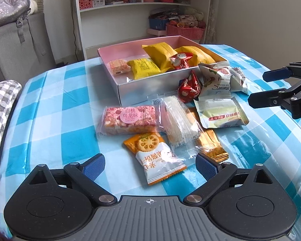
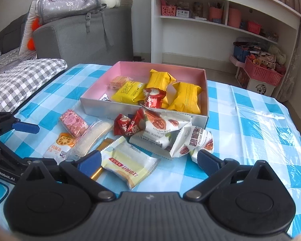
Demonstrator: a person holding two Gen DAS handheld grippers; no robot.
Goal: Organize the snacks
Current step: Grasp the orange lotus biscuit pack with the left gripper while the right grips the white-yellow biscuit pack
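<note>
The pink-lined box (image 1: 118, 84) sits at twelve o'clock on the blue checked tablecloth (image 1: 56, 124), already holding yellow packets (image 1: 159, 55), a red candy and a small pink bar. The loose snacks lie heaped just in front of it: a peach nougat bar (image 1: 129, 120), a biscuit packet (image 1: 157, 157), a clear-wrapped cake (image 1: 180, 123), a pale sandwich-biscuit packet (image 2: 128, 163), pecan packets (image 2: 192, 140) and red candies (image 2: 128, 125). The left gripper (image 1: 150, 165) hovers with fingers spread either side of the biscuit packet, likely lining up a pick. The right gripper (image 2: 149, 158), at three o'clock, is likewise released, straddling the sandwich-biscuit packet without gripping
</note>
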